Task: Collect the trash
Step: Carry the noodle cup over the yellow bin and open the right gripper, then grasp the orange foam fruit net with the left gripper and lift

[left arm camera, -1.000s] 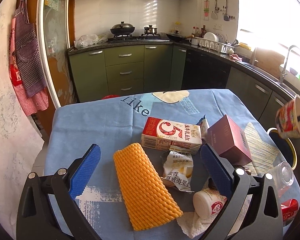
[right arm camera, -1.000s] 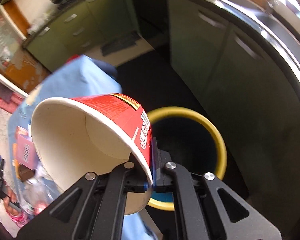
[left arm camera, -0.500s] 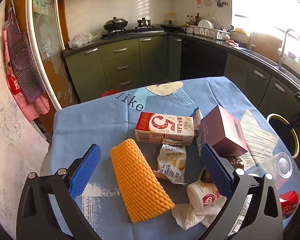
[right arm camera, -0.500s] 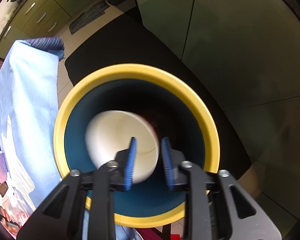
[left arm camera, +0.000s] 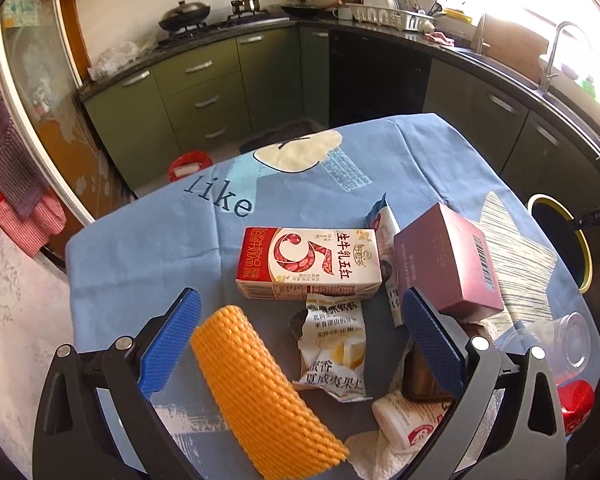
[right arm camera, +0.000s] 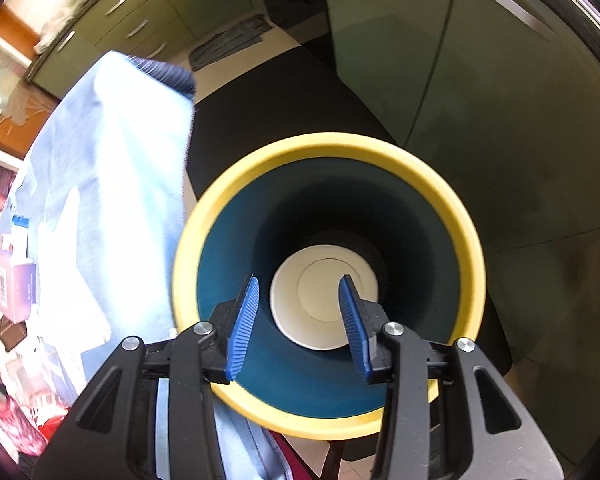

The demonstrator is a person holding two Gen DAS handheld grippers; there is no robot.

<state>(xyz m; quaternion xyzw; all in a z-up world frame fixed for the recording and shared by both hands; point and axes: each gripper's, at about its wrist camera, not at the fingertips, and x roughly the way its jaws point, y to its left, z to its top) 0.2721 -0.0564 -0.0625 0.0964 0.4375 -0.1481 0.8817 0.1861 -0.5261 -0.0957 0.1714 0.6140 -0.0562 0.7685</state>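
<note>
My left gripper is open and empty, low over trash on the blue tablecloth: an orange foam sleeve, a red and white milk carton, a white snack wrapper, a maroon box, a small white bottle and a clear plastic cup. My right gripper is open and empty above the yellow-rimmed bin. The paper cup lies at the bin's bottom, base up.
The bin also shows in the left wrist view, beside the table's right edge. Green kitchen cabinets and a dark counter run along the back and right. A crumpled white tissue and a red object lie at the table's near right.
My right gripper held the red paper cup over the bin, then opened and dropped it in. The cup now rests at the bottom. My left gripper has eased forward over the trash.
</note>
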